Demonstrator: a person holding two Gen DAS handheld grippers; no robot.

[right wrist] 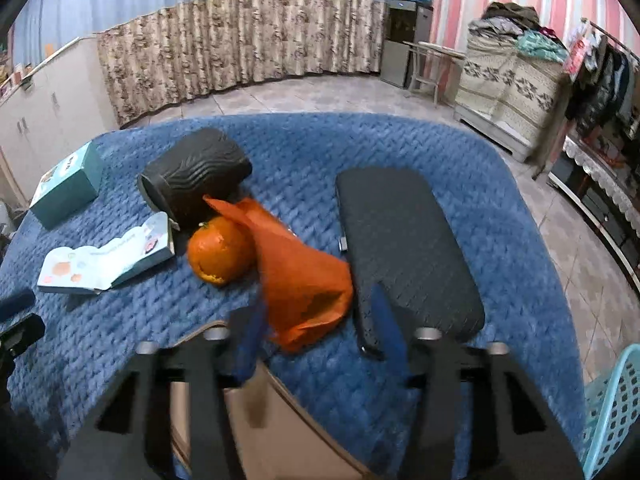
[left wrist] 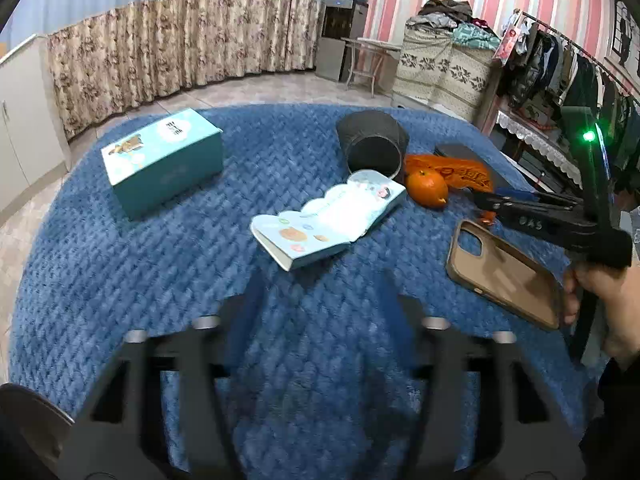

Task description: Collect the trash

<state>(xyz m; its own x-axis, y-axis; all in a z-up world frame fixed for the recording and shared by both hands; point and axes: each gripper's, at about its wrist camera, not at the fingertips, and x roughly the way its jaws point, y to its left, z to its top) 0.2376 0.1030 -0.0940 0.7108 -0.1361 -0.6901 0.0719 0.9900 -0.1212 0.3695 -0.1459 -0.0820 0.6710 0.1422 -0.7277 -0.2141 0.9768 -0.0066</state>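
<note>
**Orange wrapper lies just ahead of the right gripper**

The crumpled orange wrapper [right wrist: 296,276] sits on the blue blanket [right wrist: 400,148], touching the orange fruit [right wrist: 219,249] on its left and just beside the dark pad [right wrist: 404,248] on its right. Its long axis runs from the toppled black bin [right wrist: 196,188] at the far left toward the near right. The right gripper [right wrist: 316,332] is nearest, its fingers part-spread around the wrapper's near end, not visibly pinching it. The left gripper [left wrist: 320,300] hangs spread and empty, well apart.
</note>
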